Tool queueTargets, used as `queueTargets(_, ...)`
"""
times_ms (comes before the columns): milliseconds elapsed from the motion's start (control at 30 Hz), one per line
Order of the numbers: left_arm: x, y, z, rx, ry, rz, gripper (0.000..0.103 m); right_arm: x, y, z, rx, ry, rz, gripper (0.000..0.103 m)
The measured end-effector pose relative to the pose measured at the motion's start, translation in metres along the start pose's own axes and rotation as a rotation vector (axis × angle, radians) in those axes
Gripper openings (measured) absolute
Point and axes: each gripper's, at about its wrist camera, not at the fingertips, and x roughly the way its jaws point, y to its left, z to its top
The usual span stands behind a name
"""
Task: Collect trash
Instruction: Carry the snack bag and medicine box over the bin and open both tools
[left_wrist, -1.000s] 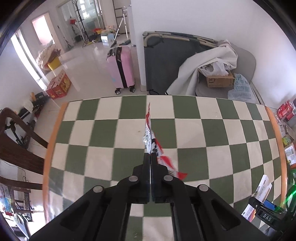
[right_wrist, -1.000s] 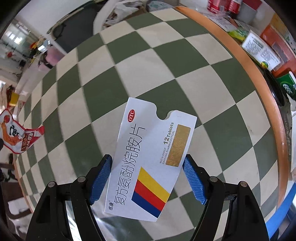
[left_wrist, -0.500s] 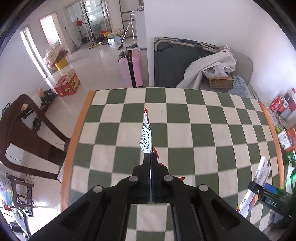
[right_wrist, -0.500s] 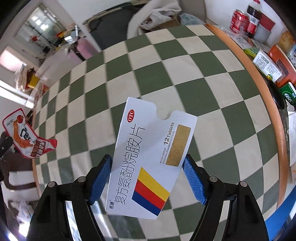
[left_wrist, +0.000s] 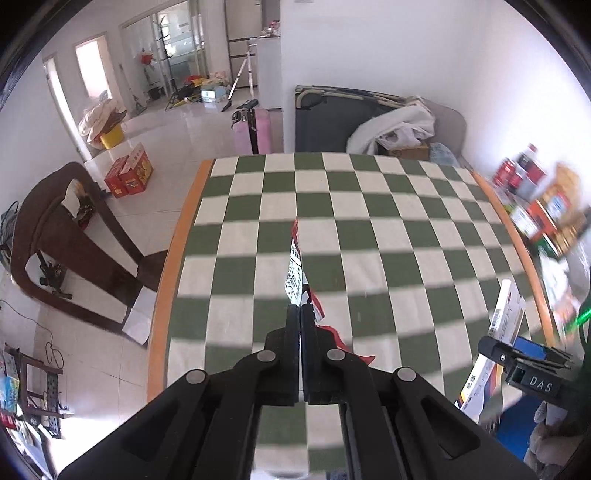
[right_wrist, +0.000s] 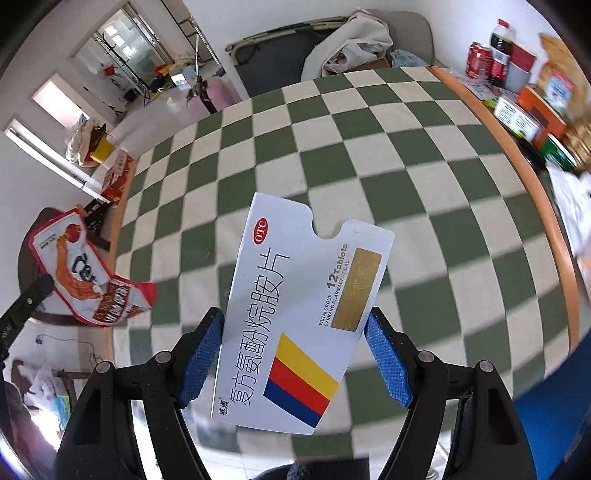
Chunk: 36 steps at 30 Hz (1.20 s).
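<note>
Two grippers: both raised above the checkered table (left_wrist: 388, 229), each carrying one piece of trash.
Left gripper (left_wrist: 300, 317): black jaws pressed fully together on a red-and-white snack wrapper (left_wrist: 295, 266), which stands edge-on out of the fingertips, above the table's left half.
Right gripper (right_wrist: 293, 343): blue-padded jaws set wide, clamping a white medicine box (right_wrist: 295, 317) by its two long edges; the box tilts, its notched flap pointing away.
Table's right edge: cans, a bottle (right_wrist: 499, 40) and boxes crowd beyond the orange rim.
Beyond left edge: dark wooden chair (left_wrist: 55, 236) on the floor.
</note>
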Motion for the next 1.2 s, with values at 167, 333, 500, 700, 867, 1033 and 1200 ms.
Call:
queueTargets(167,-0.036,0.014,-0.065,0.048,0.002,-0.04,0.0,-0.038,0.012,-0.086,0.026,-0.032,-0.013,0.079)
queueTargets(333,-0.05,0.028,-0.135,0.063,0.076,-0.056,0.0,-0.054,0.016,-0.177,0.056,-0.004,-0.009,0.079)
queueTargets(500,-0.035,0.035,-0.201,0.041,0.176,-0.061,0.0,-0.049,0.014,-0.256,0.047,0.074,0.008,0.079)
queueTargets(700,0.035,0.044,-0.287,-0.067,0.33,-0.085,0.0,0.002,0.003,-0.336,0.008,0.205,0.017,0.079)
queueTargets(867,0.124,0.053,-0.348,-0.148,0.423,-0.084,0.0,0.088,-0.017,-0.384,-0.002,0.287,0.03,0.079)
queueTargets(1033,0.221,0.06,-0.397,-0.197,0.489,-0.109,0.0,0.192,-0.027,-0.415,-0.019,0.342,0.05,0.079)
queueTargets(1200,0.303,0.066,-0.428,-0.196,0.545,-0.153,0.0,0.298,-0.027,-0.434,-0.058,0.357,0.056,0.079)
